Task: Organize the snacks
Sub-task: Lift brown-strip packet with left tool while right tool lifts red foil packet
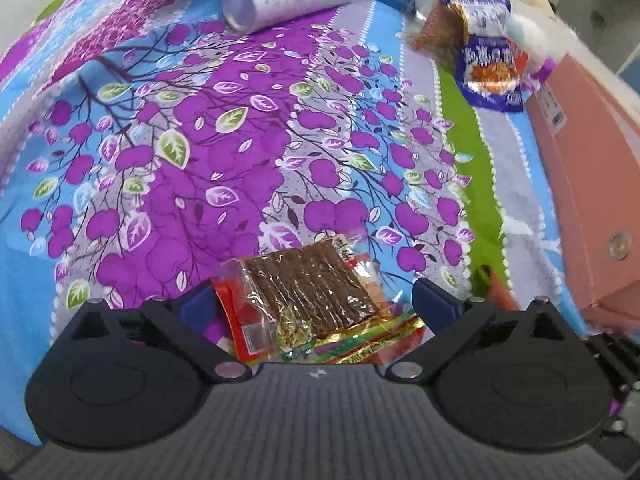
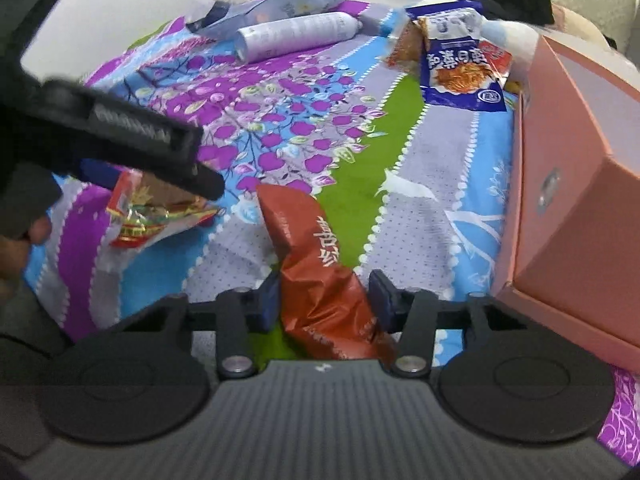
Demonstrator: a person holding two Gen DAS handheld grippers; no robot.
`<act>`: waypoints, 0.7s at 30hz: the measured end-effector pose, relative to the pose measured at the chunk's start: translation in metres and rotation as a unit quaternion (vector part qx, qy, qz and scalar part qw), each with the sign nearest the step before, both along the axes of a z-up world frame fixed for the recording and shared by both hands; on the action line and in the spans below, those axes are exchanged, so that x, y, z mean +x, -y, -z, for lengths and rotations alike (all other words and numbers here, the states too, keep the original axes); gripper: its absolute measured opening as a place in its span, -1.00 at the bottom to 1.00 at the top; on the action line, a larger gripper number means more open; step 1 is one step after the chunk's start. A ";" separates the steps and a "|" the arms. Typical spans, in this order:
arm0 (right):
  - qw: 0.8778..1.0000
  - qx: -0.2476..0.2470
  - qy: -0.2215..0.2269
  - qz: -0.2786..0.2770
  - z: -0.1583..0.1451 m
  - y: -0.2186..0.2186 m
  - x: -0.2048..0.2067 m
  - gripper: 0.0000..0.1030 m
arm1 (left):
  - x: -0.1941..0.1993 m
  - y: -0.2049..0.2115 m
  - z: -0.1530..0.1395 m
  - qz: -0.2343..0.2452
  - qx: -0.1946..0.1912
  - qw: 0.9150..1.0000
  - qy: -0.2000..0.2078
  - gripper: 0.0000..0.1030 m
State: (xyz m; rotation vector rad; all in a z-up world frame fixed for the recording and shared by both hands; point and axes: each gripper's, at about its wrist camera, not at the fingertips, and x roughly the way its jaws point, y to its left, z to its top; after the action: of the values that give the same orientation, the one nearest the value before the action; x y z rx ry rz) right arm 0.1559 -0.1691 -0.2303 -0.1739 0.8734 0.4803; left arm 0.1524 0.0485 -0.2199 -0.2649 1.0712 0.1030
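Left wrist view shows the left gripper [image 1: 316, 300] low in the middle of the frame, its two tongs wide apart. Between them lies a clear plastic packet of brown snack sticks with a red and gold edge [image 1: 308, 296]. The blue pads do not press on it.

Right wrist view shows the right gripper [image 2: 324, 300] at the bottom middle. A crinkly red-brown foil snack bag [image 2: 316, 276] sits between its tongs. The tongs are partly together and both pads look like they touch the bag, but I cannot tell if they squeeze it firmly.

Both snacks lie on the bright purple, blue and green flowery cloth [image 1: 248, 152]. A pink cardboard box [image 2: 576, 208] stands at the right edge. Blue and white snack packets [image 2: 460, 64] lie at the upper right, near the box. A white tube-shaped bottle [image 1: 288, 0] lies at the top.

The foil bag is smooth and bent, so I think it could slip out if lifted fast. The clear packet is flat, so the left tongs might pinch the cloth too and drag it along.
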 end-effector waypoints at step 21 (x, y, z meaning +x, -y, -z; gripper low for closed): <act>0.996 0.015 -0.009 0.085 -0.007 0.019 -0.011 -0.11 | 0.004 0.016 0.005 0.056 0.050 0.997 -0.008 0.56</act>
State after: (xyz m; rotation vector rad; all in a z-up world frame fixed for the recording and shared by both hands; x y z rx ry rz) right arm 0.1448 -0.1883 -0.2230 -0.0663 0.8901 0.3366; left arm 0.1566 0.0323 -0.2246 -0.1136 1.0908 0.0578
